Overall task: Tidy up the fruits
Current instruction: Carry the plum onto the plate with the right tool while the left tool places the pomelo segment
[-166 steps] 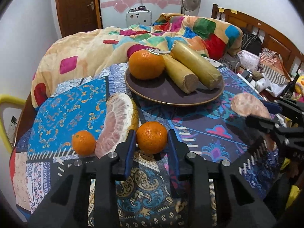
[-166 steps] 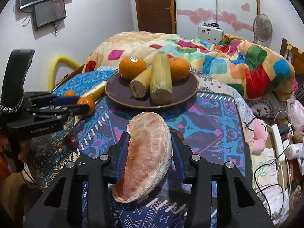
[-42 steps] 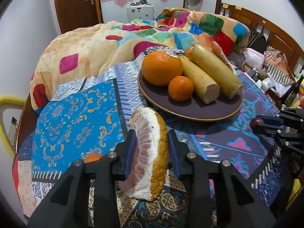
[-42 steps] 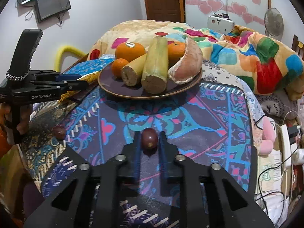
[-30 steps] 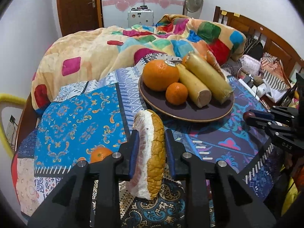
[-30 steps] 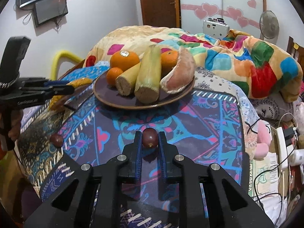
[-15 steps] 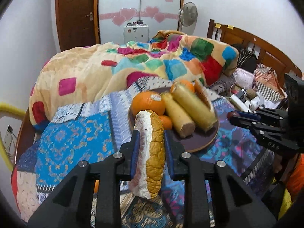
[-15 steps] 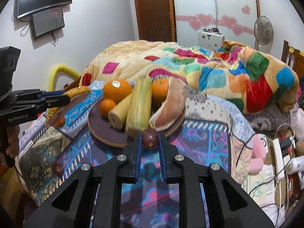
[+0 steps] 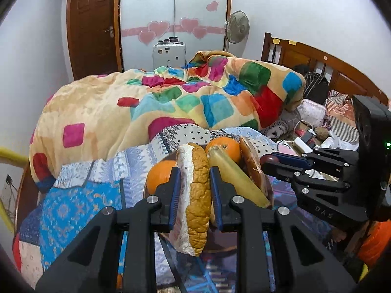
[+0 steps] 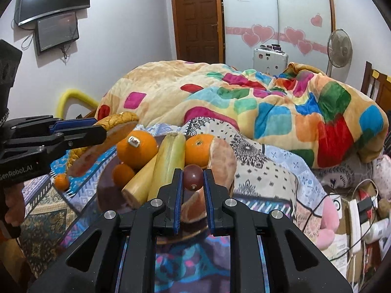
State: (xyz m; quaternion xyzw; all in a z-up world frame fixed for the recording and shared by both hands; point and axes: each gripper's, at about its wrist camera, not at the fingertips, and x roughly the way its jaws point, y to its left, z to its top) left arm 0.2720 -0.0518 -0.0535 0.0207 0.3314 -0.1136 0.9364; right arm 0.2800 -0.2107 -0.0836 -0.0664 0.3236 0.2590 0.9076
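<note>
Aloft, left gripper jaws clamping pomelo wedge, right gripper jaws pinching dark fruit.

Both tools are matte black plastic with angular, ribbed arms; the left gripper and right gripper carry blue pads on the inner finger faces and round silver screws at the joints; white lettering, seemingly "GenRobot.AI", marks one body; a green light glows on the other.

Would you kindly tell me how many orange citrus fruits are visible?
4: large stickered orange, second large orange and small mandarin on the dark plate; another small mandarin on the cloth. Others may be hidden.
</note>
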